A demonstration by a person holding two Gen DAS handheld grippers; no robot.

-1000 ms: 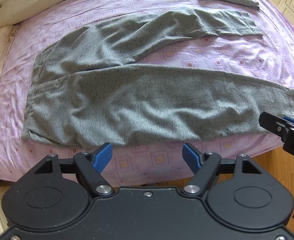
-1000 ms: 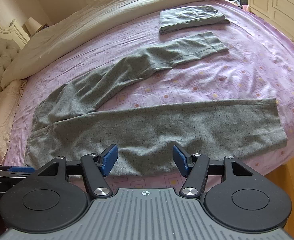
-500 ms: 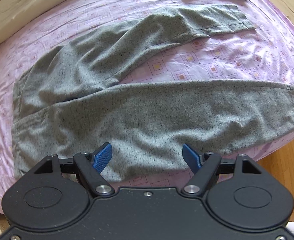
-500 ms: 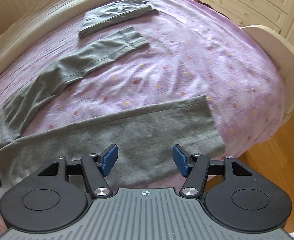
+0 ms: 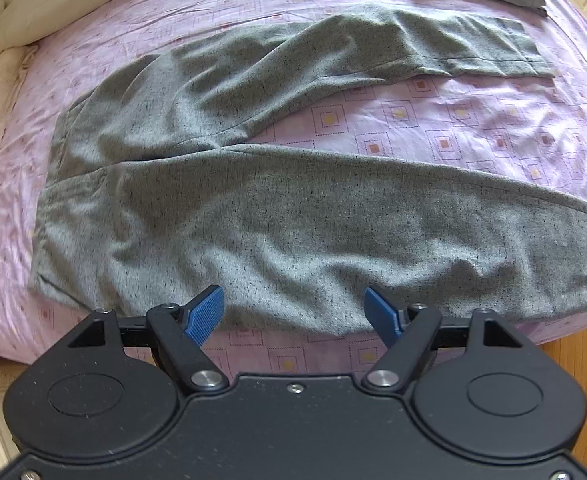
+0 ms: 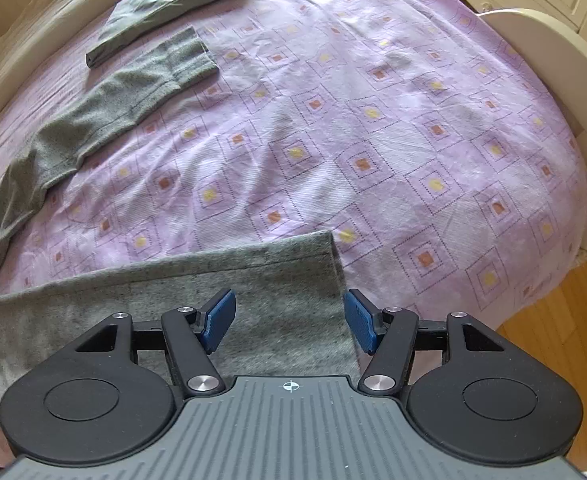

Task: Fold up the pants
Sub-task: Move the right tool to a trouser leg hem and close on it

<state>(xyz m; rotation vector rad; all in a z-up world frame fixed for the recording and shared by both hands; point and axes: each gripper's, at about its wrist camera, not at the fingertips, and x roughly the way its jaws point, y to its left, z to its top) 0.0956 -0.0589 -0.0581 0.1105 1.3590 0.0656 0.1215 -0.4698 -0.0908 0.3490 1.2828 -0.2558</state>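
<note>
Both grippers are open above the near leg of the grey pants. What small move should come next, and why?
Probably lower the right gripper onto the hem of the near leg of the speckled grey fabric pants and close. Its jaws are open with the hem corner between them, nothing is gripped, and the legs lie spread apart on the purple patterned bedsheet. The left gripper, also open, hovers over the thigh.

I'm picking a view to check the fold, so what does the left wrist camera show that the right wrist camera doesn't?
Only the left wrist view shows the waist end of the pants, the crotch where the legs split, a cream pillow and the open left gripper.

Only the right wrist view shows the near leg's hem close up, the footboard and the open right gripper.

Both show the spread legs, the folded garment and the purple sheet.
</note>
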